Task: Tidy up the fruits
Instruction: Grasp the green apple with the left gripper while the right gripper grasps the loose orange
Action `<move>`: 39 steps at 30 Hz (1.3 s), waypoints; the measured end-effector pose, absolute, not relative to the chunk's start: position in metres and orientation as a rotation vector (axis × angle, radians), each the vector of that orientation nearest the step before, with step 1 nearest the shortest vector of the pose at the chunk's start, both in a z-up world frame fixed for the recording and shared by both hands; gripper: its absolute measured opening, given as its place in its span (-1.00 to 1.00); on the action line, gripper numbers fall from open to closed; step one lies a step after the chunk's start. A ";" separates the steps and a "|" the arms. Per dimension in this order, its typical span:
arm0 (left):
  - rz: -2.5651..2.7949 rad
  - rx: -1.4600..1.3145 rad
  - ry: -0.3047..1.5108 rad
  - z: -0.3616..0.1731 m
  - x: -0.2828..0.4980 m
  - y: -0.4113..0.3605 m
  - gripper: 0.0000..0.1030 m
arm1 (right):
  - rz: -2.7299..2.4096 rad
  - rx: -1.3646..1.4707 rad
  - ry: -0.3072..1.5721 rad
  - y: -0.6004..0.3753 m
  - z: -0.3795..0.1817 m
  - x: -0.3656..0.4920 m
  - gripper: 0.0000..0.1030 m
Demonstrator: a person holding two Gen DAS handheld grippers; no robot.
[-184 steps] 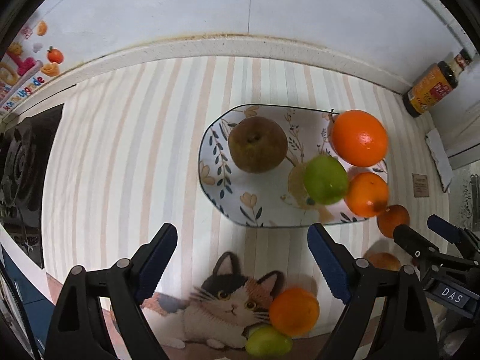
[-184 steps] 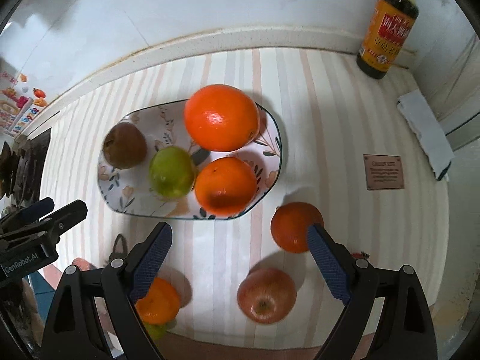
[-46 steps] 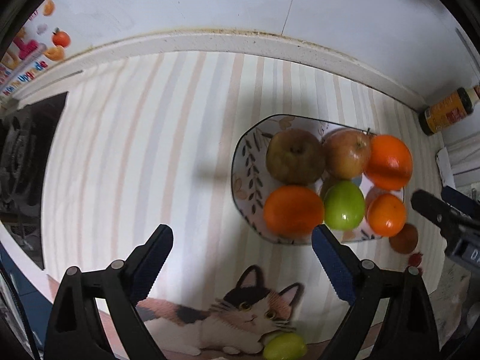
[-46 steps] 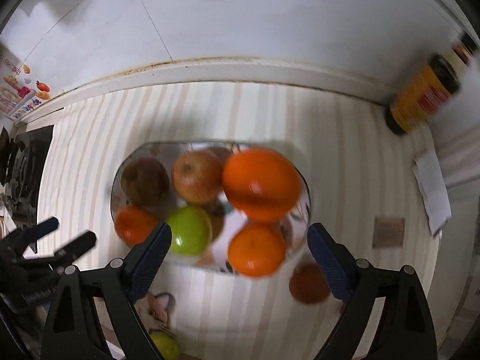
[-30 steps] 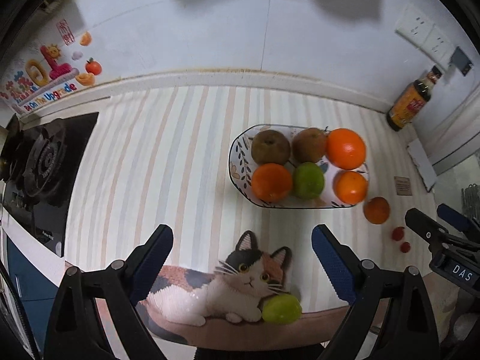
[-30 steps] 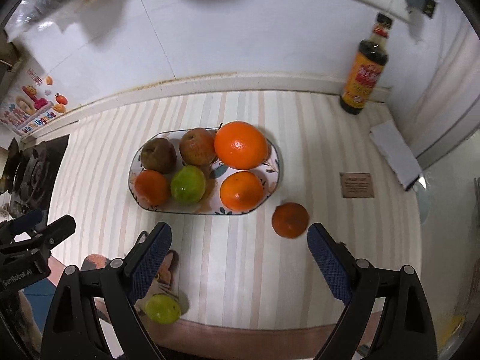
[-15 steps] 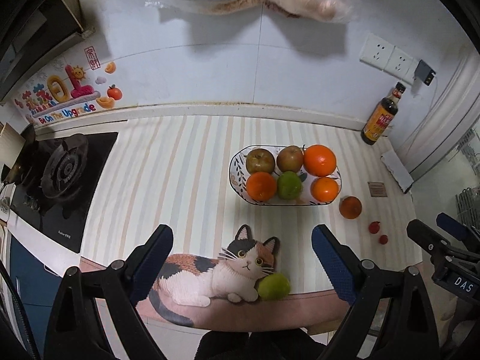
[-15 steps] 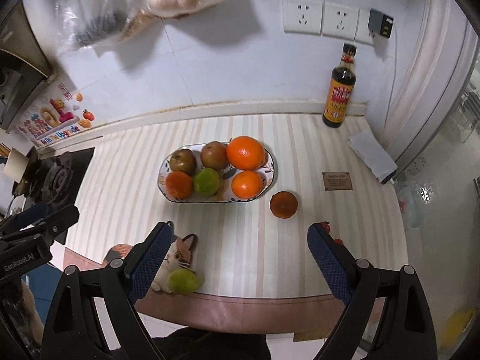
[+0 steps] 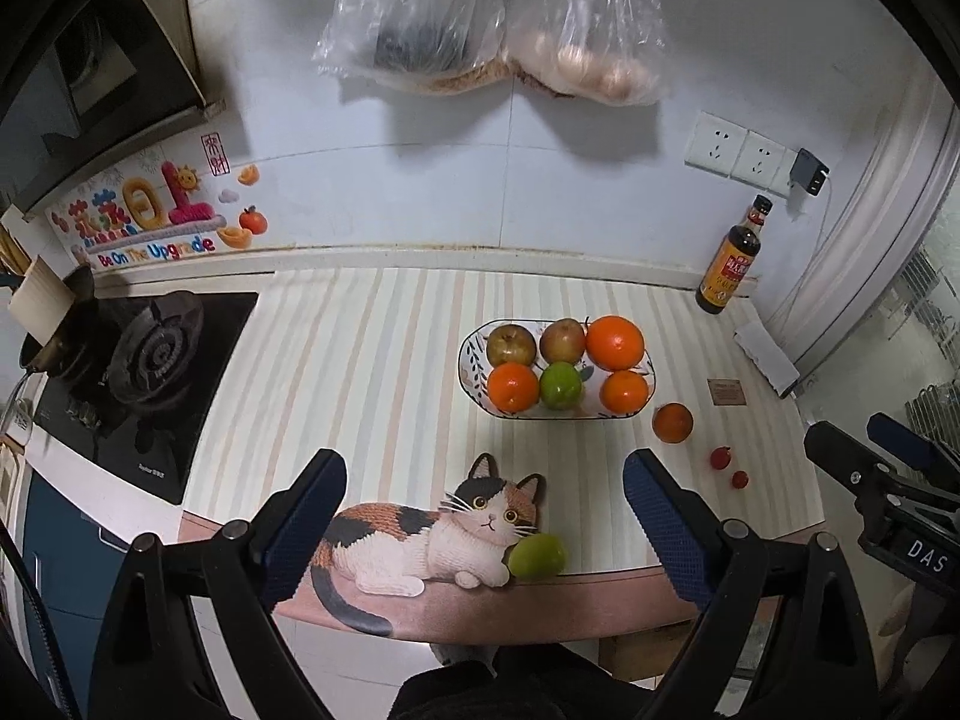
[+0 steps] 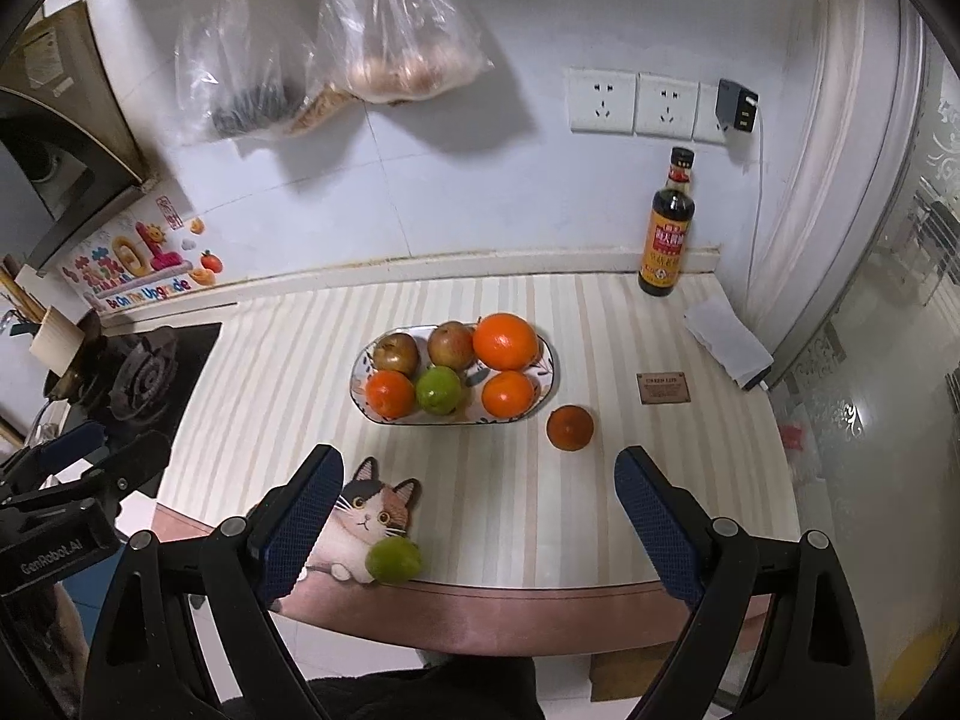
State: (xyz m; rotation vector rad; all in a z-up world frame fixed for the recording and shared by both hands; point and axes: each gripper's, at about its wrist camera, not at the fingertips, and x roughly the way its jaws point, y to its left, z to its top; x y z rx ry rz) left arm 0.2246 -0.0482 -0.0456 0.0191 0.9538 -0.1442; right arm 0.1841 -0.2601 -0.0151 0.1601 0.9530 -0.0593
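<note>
Both claws hang above the counter's front edge with nothing in them: the left gripper [image 9: 483, 507] and the right gripper [image 10: 477, 501] each stand spread wide, blue pads apart, holding no fruit.

The floral plate [image 9: 471, 387] sits toward the counter's back-right part and carries 6 fruits in 2 rows of 3, packed touching, probably so none rolls off. Little bare plate shows, so it looks about full.

1 dark orange [image 10: 570, 428] rests on the counter just beside the plate's right end. A green fruit [image 10: 393, 561] lies at the very front edge, against the cat mat [image 9: 432, 531] (which may be what stops it rolling). 2 small red fruits [image 9: 720, 458] sit near the front-right corner.
</note>
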 end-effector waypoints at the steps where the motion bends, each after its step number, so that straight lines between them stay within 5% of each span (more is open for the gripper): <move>1: -0.145 0.022 0.949 -0.044 0.224 -0.049 0.84 | -0.061 0.159 0.947 -0.260 -0.012 0.183 0.83; 9: -0.166 0.031 0.992 -0.054 0.229 -0.058 0.84 | -0.067 0.216 0.938 -0.271 -0.014 0.184 0.90; 12: -0.175 0.033 1.033 -0.070 0.240 -0.063 0.98 | -0.062 0.272 0.962 -0.285 -0.030 0.191 0.90; 23: -0.175 0.008 1.338 -0.184 0.290 -0.076 0.98 | -0.125 0.463 1.136 -0.370 -0.142 0.231 0.88; 27: -0.174 0.040 1.474 -0.233 0.291 -0.087 0.98 | -0.126 0.478 1.229 -0.384 -0.194 0.246 0.29; 37: -0.211 -0.065 1.774 -0.336 0.295 -0.112 0.98 | -0.064 0.464 1.395 -0.384 -0.282 0.297 0.29; 39: -0.214 -0.086 1.788 -0.347 0.296 -0.115 0.80 | -0.062 0.466 1.415 -0.385 -0.295 0.309 0.29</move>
